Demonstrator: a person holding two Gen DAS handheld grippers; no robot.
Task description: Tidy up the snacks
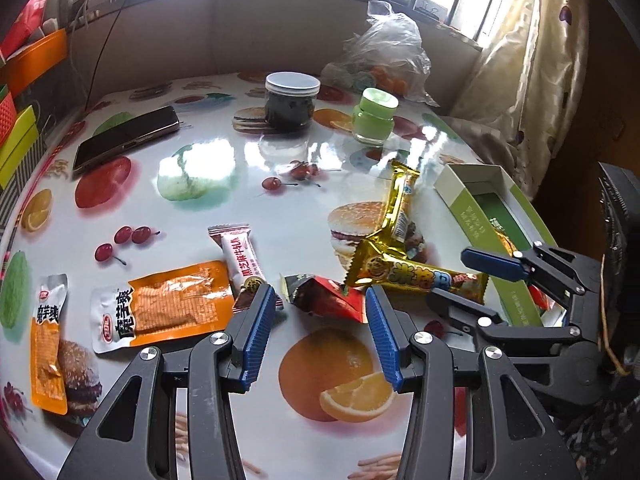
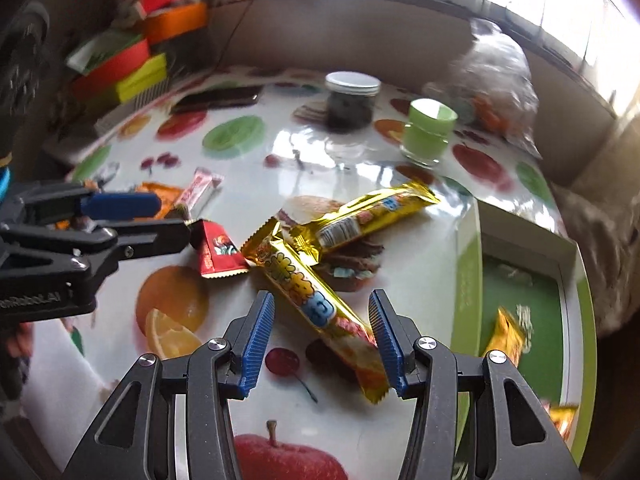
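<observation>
Hovering with its blue-padded jaws spread and nothing between them, the left gripper [image 1: 320,300] is sitting at the lower middle of the left wrist view, its tips just short of a red snack packet [image 1: 326,296] lying on the fruit-printed tabletop [image 1: 208,176]. Just left of that packet a pink-and-white candy bar [image 1: 240,258] is lying, and beyond it two orange konjac snack packs [image 1: 168,306] are stretching toward the lower left edge.

In the right wrist view, the right gripper [image 2: 322,304] is also standing spread at the lower middle. One gold-wrapped bar [image 2: 320,312] is running diagonally between its pads, its lower end close against the right pad; whether the pad is touching it cannot be told, and the left pad is clear of it. A second gold-wrapped bar [image 2: 360,220] is lying above it, the two ends overlapping near the frame's centre.

At the right of both views a green-and-white box [image 2: 468,280] is lying open, with gold-wrapped snacks [image 2: 508,336] already inside it. Farther back, toward the top of the frames, a dark jar with a white lid [image 1: 292,100], a small green jar [image 1: 374,116], a phone [image 1: 124,138] and a clear plastic bag [image 1: 384,52] are resting on the table.
</observation>
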